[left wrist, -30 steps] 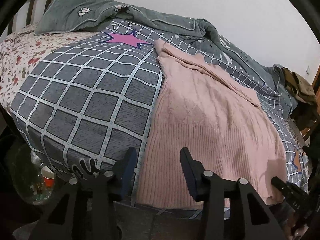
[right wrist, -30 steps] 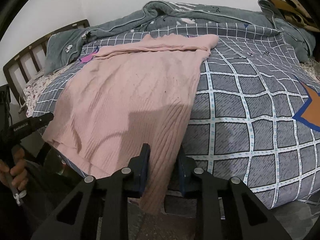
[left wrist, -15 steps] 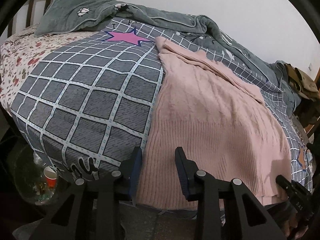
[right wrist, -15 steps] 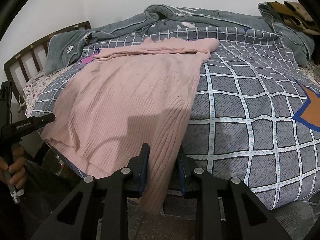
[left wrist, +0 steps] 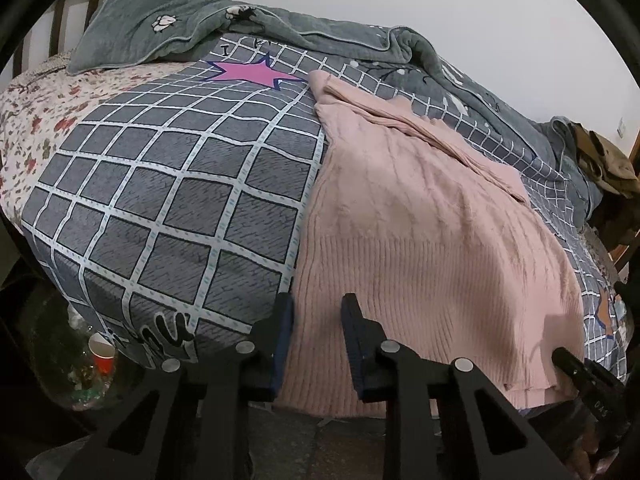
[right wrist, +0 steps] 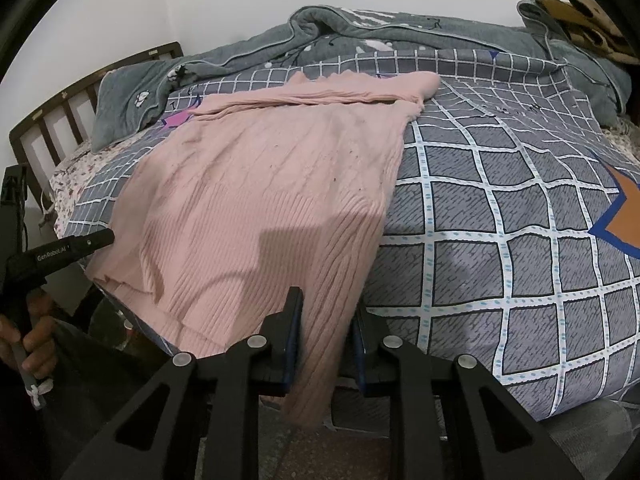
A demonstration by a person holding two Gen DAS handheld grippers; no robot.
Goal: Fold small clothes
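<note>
pink sweater (left wrist: 420, 240): left gripper (left wrist: 316, 320) closing.

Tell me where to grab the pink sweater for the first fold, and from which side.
Take the pink sweater by its ribbed hem, at the two bottom corners that hang over the near edge of the bed. Come in from the near side, fingers pointing up the bed. The left gripper has just been closing on one corner; the right gripper already straddles the other. The body lies flat, so the hem should lift toward the folded sleeves.
</note>
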